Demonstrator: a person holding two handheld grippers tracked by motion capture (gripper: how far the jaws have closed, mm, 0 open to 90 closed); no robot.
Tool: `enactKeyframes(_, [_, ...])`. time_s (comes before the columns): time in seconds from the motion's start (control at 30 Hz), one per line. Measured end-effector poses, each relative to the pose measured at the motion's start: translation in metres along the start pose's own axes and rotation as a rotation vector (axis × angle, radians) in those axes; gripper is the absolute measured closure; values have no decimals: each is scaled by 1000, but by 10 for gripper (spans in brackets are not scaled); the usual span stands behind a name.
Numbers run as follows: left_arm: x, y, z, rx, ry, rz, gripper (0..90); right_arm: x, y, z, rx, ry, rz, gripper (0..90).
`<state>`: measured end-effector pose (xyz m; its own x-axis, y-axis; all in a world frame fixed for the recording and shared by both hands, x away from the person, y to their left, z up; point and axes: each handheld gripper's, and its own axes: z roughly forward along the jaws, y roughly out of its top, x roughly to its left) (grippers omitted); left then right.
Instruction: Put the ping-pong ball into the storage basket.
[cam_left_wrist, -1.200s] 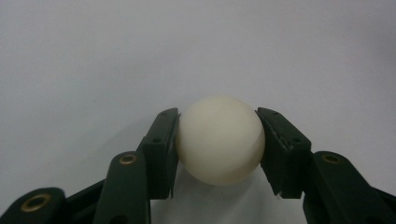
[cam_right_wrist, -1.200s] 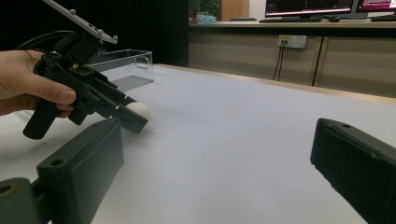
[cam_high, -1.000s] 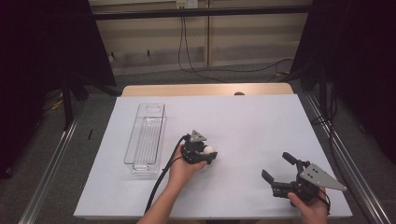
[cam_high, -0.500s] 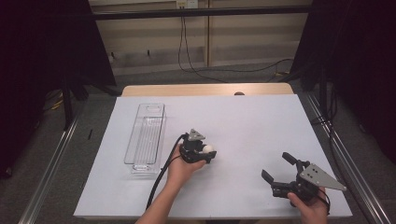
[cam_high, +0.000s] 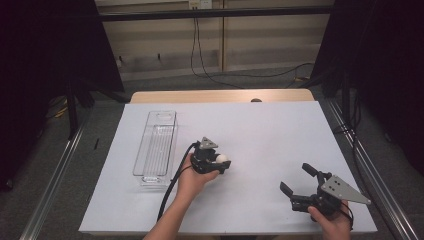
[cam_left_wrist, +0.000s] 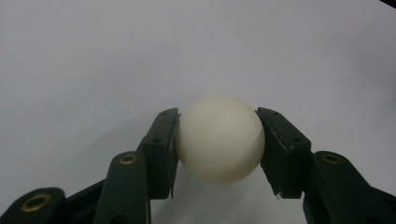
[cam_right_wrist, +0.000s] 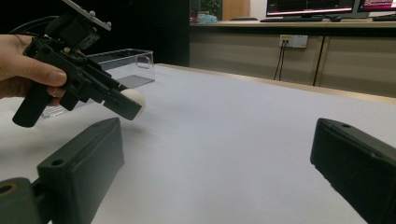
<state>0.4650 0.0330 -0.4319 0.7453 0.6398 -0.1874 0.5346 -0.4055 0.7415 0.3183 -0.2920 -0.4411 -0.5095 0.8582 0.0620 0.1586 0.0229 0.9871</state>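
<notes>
White table; a white ball is clamped in the left gripper near centre. The clear bin lies at its 9 o'clock, long axis 12-to-6. The right gripper is held apart, idle, at 4 o'clock.

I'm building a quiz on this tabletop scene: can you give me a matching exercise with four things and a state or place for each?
Things:
1. round white ball
2. clear plastic rectangular bin
3. left gripper
4. right gripper

States or places:
A. jaws spread, nothing between them
B. pinched between two black jaws
C. empty, on the left part of the white table
D. shut on the ball, left of the other gripper

Pairs: 1-B, 2-C, 3-D, 4-A
</notes>
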Motion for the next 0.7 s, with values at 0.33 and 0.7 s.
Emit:
enactKeyframes(0.33, [1,1,-3,5,2,-6,513,0,0,0,-1,-1,0,23])
enactKeyframes(0.7, [4,2,-6,5,-2,-13,513,0,0,0,0,0,0,23])
